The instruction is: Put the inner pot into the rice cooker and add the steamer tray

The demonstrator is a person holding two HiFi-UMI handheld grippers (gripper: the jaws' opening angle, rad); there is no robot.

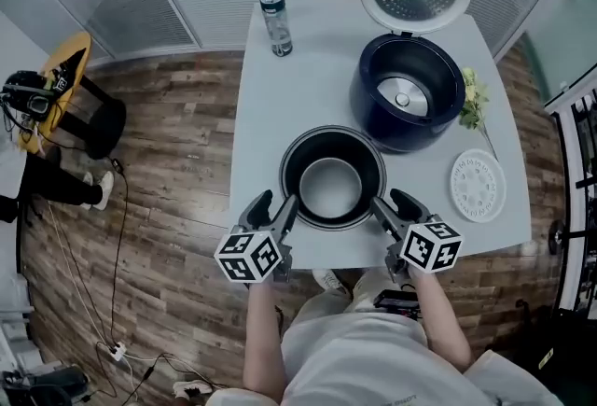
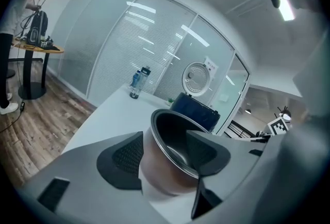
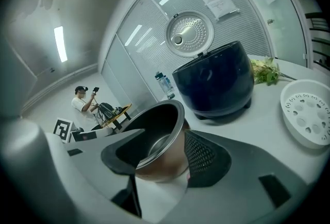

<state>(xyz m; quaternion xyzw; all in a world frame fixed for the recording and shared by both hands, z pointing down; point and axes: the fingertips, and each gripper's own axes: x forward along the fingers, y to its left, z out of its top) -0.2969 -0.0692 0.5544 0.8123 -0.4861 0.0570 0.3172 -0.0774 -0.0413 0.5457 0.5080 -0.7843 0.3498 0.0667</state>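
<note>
Pinching the mouth-up inner pot (image 1: 333,185) are left hand-held gripper (image 1: 278,205) and right hand-held gripper (image 1: 392,203).

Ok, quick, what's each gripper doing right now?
Left gripper: closed on the near-left rim of the pot.
Right gripper: closed on the pot's near-right rim.

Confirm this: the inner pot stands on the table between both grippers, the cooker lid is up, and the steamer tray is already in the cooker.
Not quite: the steamer tray lies on the table, beside the rice cooker, as the head view shows. The rest stands.
</note>
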